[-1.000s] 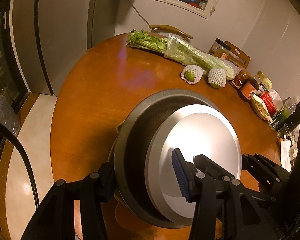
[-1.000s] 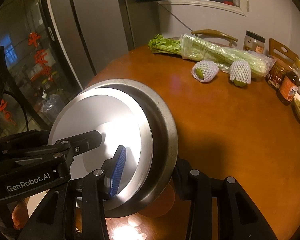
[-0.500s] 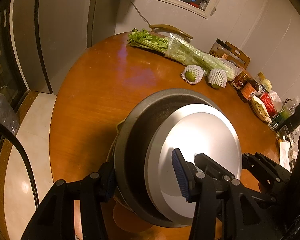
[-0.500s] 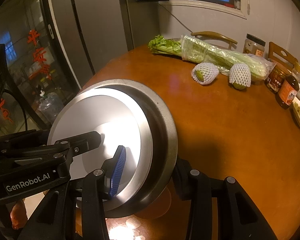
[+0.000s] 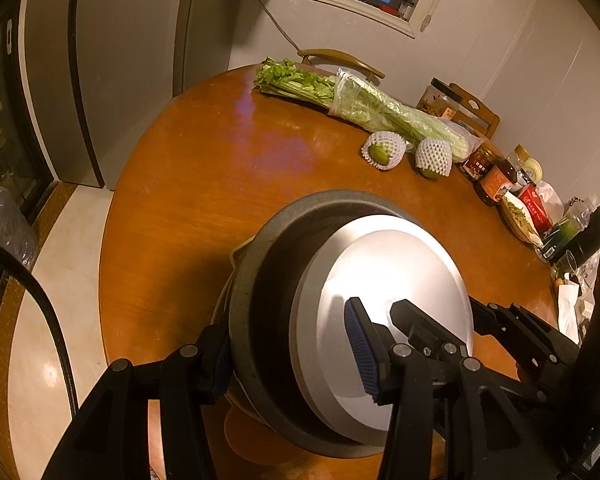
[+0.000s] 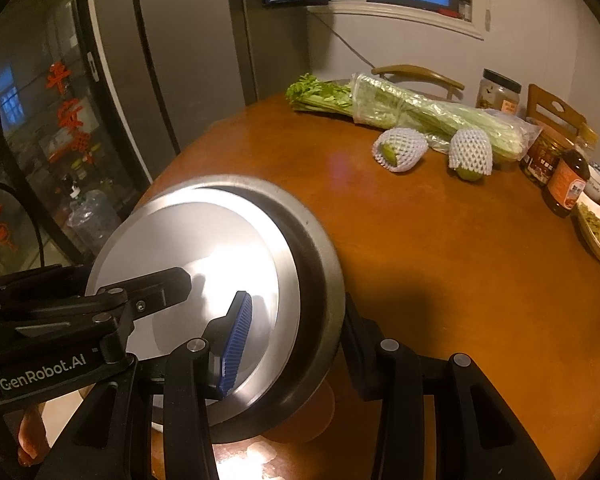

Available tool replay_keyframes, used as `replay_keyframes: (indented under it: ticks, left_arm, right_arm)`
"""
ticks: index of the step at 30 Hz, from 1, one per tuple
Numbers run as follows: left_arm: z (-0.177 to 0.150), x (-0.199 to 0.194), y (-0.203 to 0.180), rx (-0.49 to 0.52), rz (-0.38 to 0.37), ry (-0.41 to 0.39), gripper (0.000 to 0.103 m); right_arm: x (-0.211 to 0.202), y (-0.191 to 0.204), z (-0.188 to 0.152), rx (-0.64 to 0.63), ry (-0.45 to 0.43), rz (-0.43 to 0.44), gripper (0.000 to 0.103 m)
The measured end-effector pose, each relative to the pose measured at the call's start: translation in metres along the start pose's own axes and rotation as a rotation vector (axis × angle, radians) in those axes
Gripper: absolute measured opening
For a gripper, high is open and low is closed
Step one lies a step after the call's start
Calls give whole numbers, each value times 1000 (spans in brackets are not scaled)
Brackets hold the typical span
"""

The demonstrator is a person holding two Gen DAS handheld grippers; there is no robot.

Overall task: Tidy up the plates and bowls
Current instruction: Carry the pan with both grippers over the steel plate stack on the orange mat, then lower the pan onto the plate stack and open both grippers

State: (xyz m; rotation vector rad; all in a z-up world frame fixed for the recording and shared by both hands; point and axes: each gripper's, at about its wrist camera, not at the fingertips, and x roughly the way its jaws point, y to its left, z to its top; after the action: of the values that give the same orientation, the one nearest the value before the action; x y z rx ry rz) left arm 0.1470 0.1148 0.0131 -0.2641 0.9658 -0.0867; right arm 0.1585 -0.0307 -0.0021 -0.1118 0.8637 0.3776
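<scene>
I hold steel stack [image 5: 380, 304] rim: left gripper [image 5: 288, 352], right gripper [image 6: 292, 340] both clamped | rigid, slick, weighty | grip rim deep.

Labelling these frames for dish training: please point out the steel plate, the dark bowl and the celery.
steel plate [image 5: 396, 264]: left wrist view, bare centre.
dark bowl [image 5: 276, 256]: left wrist view, inner wall left of plate.
celery [image 6: 320, 98]: right wrist view, leafy end outside bag.
</scene>
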Motion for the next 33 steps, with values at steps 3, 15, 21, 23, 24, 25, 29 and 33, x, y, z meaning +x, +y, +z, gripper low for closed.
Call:
replay_keyframes:
  ticks: [3, 15, 21, 23, 24, 25, 29, 33]
  left_arm:
    - [0, -1, -1, 1, 1, -1, 51]
    - [1, -5, -1, -2, 6, -8, 51]
    - [2, -11, -2, 10, 17, -24, 52]
    - [3, -13, -2, 9, 20, -31, 53]
    - [3, -15, -2, 11, 28, -35, 54]
    - [3, -16, -3, 14, 36, -40, 54]
    - [5, -22, -3, 14, 35, -58, 54]
    - [5, -32, -4, 19, 45, -85, 55]
  right_arm:
    - [-2, 1, 0, -1, -4, -6, 45]
    - [-5, 1, 0, -9, -13, -11, 46]
    - [-10, 3, 2, -18, -28, -11, 49]
    - [-13, 4, 3, -22, -34, -11, 50]
    - [-13, 4, 4, -24, -37, -11, 51]
    - [-14, 5, 4, -28, -38, -12, 51]
    - [-19, 7, 8, -39, -54, -16, 52]
    - [-26, 6, 9, -35, -73, -20, 54]
